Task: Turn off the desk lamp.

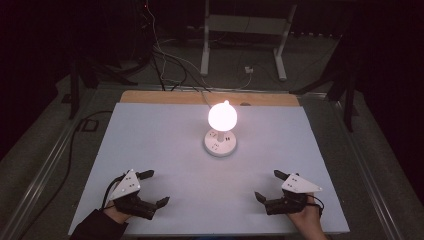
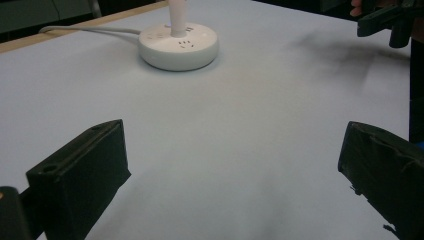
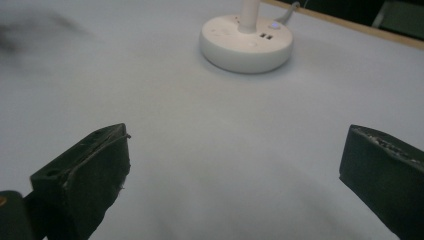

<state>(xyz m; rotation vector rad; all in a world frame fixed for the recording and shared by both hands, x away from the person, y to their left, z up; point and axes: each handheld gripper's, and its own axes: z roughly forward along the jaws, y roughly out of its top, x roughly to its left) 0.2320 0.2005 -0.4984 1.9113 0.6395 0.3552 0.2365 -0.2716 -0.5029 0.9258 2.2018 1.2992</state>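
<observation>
Dark room, unlit beyond the pale table [image 1: 150, 150]; bare floor, loose cables and a white stand's legs [image 1: 240, 45] noted behind its far wooden edge.

Found at table centre, slightly toward the far edge: a lit lamp bulb [image 1: 222, 116] glowing on a short white stem, plugged upright into a round white socket base [image 1: 220, 142]. Socket holes seen on the near face from the left gripper view [image 2: 178, 46]; two ports and a small lit button seen from the right gripper view [image 3: 246, 42]. White cord [image 2: 85, 30] led off the far edge.

Left gripper [image 1: 150, 189] rested low at the near left corner, jaws spread wide, nothing between them. Right gripper [image 1: 270, 186] rested at the near right, jaws likewise fully apart and empty. Both well apart from the base, both aimed toward it.

Judged as the approach stage, the work on the lamp not yet begun. Recommended for a sound job: steady the base with one gripper before handling the stem, since a light round base would likely slide or tip; grip the stem low, near the socket, and keep it upright. Bulb surface washed out by glare, so possibly hot or fragile; best avoided. Cord to be kept clear of the jaws.
</observation>
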